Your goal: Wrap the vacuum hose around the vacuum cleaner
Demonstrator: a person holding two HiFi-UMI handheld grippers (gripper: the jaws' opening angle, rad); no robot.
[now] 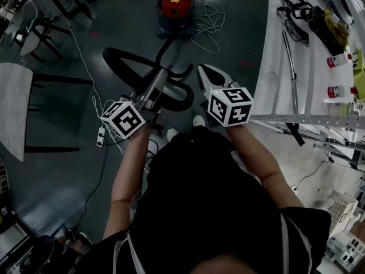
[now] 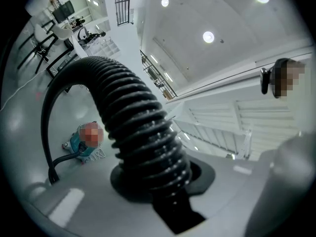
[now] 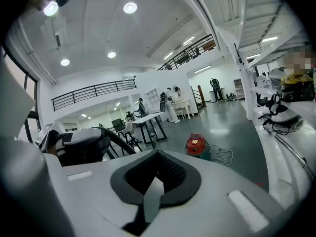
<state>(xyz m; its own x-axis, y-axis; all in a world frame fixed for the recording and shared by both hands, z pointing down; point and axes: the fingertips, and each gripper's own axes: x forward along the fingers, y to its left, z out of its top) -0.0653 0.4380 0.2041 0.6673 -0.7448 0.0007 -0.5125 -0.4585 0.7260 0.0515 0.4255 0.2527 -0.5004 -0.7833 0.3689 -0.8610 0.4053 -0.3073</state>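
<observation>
The red vacuum cleaner (image 1: 175, 4) stands on the dark floor ahead of me, and it also shows in the right gripper view (image 3: 196, 145). Its black ribbed hose (image 1: 122, 51) loops over the floor toward me. My left gripper (image 1: 155, 87) is shut on the hose near its free end. In the left gripper view the hose (image 2: 133, 127) rises thick from between the jaws of the left gripper (image 2: 165, 184) and arcs down to the vacuum cleaner (image 2: 79, 144). My right gripper (image 1: 204, 71) is held beside it, shut and empty, as the right gripper view (image 3: 154, 184) confirms.
A white power cable (image 1: 210, 23) lies coiled right of the vacuum. A white workbench (image 1: 272, 67) with a metal tube (image 1: 291, 67), bottles and gear runs along the right. A grey table (image 1: 14, 107) and chairs stand left. A power strip (image 1: 101, 136) lies near my feet.
</observation>
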